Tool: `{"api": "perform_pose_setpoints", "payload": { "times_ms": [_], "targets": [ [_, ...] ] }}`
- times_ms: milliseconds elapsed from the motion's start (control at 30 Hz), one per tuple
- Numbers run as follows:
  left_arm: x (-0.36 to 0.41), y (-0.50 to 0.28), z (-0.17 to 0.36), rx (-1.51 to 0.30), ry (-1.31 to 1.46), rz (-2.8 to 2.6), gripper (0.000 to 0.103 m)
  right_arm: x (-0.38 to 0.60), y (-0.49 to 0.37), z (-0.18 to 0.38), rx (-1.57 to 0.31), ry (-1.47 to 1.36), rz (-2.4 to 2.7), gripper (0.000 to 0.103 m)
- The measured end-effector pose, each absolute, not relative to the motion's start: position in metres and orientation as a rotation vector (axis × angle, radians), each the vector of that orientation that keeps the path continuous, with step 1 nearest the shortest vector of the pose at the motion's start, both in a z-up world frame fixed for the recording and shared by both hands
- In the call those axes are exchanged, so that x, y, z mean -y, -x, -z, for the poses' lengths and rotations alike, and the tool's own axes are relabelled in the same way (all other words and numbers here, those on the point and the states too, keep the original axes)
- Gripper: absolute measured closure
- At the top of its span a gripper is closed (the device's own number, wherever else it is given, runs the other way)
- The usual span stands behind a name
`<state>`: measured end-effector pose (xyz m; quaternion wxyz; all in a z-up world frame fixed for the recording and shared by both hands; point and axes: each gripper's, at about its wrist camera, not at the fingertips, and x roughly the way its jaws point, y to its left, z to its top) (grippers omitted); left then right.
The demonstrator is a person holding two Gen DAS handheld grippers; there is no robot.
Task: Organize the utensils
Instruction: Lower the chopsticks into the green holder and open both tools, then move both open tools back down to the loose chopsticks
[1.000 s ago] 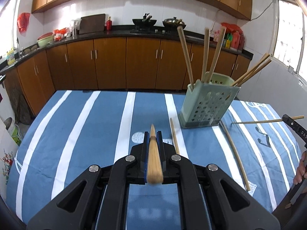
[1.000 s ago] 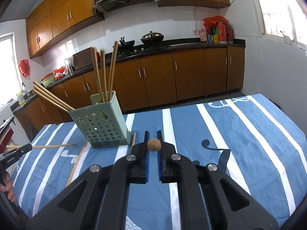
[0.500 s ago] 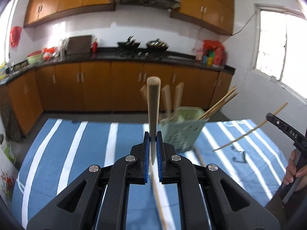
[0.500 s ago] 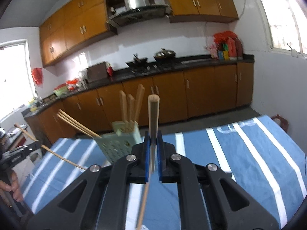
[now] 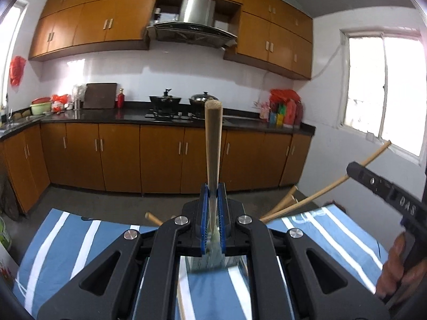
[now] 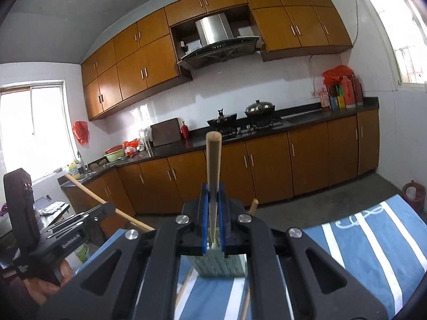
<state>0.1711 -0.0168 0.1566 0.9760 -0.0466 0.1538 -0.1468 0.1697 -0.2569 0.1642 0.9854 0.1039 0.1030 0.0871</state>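
Note:
My left gripper (image 5: 212, 197) is shut on a wooden chopstick (image 5: 213, 144) that stands upright between the blue pads. My right gripper (image 6: 212, 196) is shut on another wooden chopstick (image 6: 213, 165), also upright. The pale green perforated holder (image 5: 210, 262) lies below and behind each gripper's jaws, mostly hidden; it also shows in the right wrist view (image 6: 218, 265). Chopsticks in the holder (image 5: 283, 205) stick out past the left gripper. The right gripper appears at the right edge of the left wrist view (image 5: 384, 189) with its chopstick (image 5: 328, 188) slanting.
A blue cloth with white stripes (image 5: 66, 240) covers the table, also seen in the right wrist view (image 6: 373, 240). A loose chopstick (image 6: 246, 304) lies on the cloth beside the holder. Brown kitchen cabinets (image 5: 120, 154) and a black counter stand beyond the table's far edge.
Both grippers have tilted upward and risen, lifting their chopsticks off the table to upright. The holder has dropped from mid-view to beneath the jaws.

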Motion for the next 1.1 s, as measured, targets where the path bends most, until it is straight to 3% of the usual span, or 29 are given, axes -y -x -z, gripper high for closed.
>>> {"api": "perform_pose_setpoints", "payload": {
  "times_ms": [533, 633, 700, 967, 1033, 1100],
  "targets": [
    [0.032, -0.229, -0.113, -0.453, 0.088, 0.267, 0.096, 0.233, -0.26, -0.12, -0.426, -0.158, -0.143, 0.095],
    [0.032, -0.228, -0.113, -0.452, 0.091, 0.268, 0.095, 0.234, -0.261, -0.118, -0.428, -0.165, -0.138, 0.09],
    [0.031, -0.227, -0.115, -0.451, 0.093, 0.266, 0.092, 0.235, -0.26, -0.118, -0.419, -0.174, -0.136, 0.08],
    [0.029, -0.22, -0.12, -0.442, 0.119, 0.258, 0.091, 0.237, -0.244, -0.124, -0.381, -0.163, -0.129, 0.08],
    [0.026, -0.216, -0.124, -0.429, 0.128, 0.256, 0.085, 0.239, -0.236, -0.126, -0.364, -0.154, -0.123, 0.08],
    [0.022, -0.208, -0.13, -0.404, 0.138, 0.25, 0.073, 0.24, -0.225, -0.128, -0.347, -0.143, -0.117, 0.078]
  ]
}}
